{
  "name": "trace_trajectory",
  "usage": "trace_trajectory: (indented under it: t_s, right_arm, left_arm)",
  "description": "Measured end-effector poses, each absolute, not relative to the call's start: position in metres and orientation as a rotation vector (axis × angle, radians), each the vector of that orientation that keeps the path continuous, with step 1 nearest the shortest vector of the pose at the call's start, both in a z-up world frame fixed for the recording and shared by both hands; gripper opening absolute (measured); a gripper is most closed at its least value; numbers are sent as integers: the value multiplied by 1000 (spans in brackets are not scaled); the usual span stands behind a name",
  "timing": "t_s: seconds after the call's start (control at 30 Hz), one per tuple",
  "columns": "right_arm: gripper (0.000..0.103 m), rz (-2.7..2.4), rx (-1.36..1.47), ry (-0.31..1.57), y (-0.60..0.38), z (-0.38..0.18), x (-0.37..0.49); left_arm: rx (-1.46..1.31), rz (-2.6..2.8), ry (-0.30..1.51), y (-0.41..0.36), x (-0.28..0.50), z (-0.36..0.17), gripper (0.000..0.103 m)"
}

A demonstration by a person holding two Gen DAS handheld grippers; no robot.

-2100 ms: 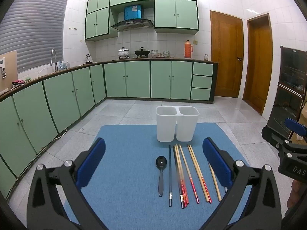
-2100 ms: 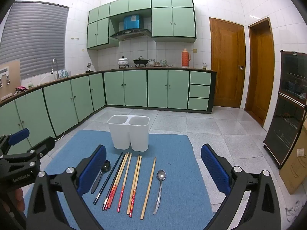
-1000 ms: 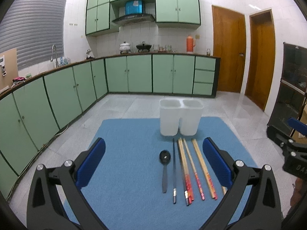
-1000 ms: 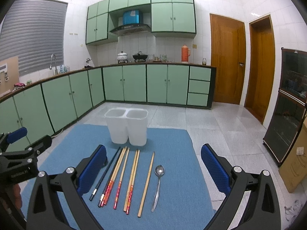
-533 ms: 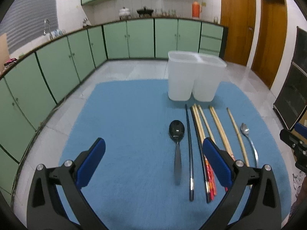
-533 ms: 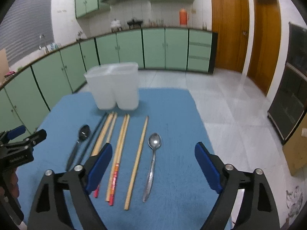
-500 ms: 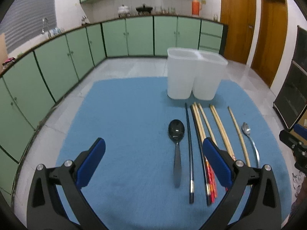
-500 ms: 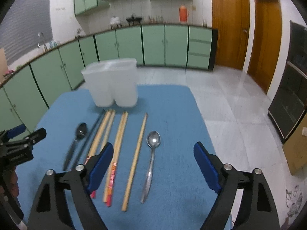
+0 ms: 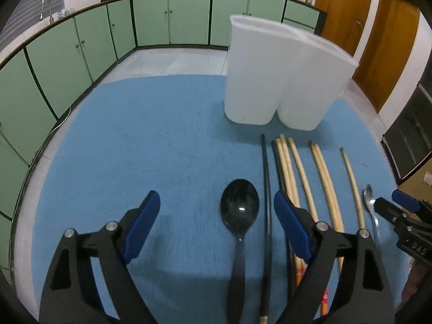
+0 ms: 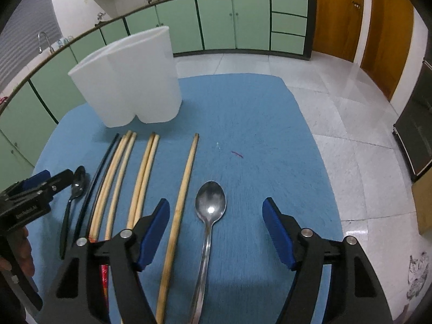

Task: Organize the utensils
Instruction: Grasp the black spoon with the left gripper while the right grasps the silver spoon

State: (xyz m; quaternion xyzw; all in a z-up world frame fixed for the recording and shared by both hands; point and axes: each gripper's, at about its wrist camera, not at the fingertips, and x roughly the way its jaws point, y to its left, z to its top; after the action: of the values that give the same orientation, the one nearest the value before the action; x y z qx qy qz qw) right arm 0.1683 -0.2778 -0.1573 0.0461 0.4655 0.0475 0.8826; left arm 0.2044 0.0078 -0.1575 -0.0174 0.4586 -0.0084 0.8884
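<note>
On the blue mat (image 9: 135,148), each closing gripper straddles a spoon lying along twelve-to-six: left gripper (image 9: 217,225) over the black plastic spoon (image 9: 239,210), right gripper (image 10: 216,229) over the shiny steel spoon (image 10: 210,202), neither pinched.

2 spoons: black spoon (image 9: 239,210), steel spoon (image 10: 210,204). 6 wooden chopsticks (image 10: 184,178), 1 black chopstick (image 9: 266,189). 1 twin-cup holder (image 9: 280,78).

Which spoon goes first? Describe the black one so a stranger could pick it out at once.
Find the blue mat with the white two-compartment holder standing on it. In front of it lies a row of chopsticks; the black spoon lies at the row's left end, beside the black chopstick. The other spoon is shiny metal, at the right end.
</note>
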Motion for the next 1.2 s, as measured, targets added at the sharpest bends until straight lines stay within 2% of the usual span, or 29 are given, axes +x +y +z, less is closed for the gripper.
trace_trajectory:
  t_s: [0.23, 0.47, 0.53, 0.73, 0.8, 0.83, 0.87, 1.07, 1.2]
  right_arm:
    - [67, 104, 93, 1001, -276, -167, 175]
    - [65, 108, 100, 1015, -278, -170, 178]
    - [62, 111, 105, 1016, -279, -169, 178]
    - [39, 151, 124, 1023, -276, -166, 179]
    - [26, 158, 130, 1022, -276, -165, 178]
    - [27, 156, 126, 1021, -276, -165, 177]
    - [27, 152, 120, 1026, -276, -166, 177]
    - [26, 174, 137, 991, -278, -159, 166]
    - [26, 181, 131, 923, -286, -144, 154]
  left_arm:
    - [-40, -15, 1002, 10, 215, -174, 77]
    - [-7, -17, 1005, 2, 223, -174, 76]
    - [-13, -17, 1005, 2, 226, -173, 76]
    - [-13, -29, 979, -7, 214, -175, 52]
    - [-21, -36, 973, -7, 211, -172, 43]
    - [-25, -40, 970, -6, 210, -171, 36]
    - [-33, -42, 965, -6, 209, -171, 34]
    - [-74, -80, 937, -2, 198, -163, 34]
    - [-62, -91, 831, 0, 183, -143, 34]
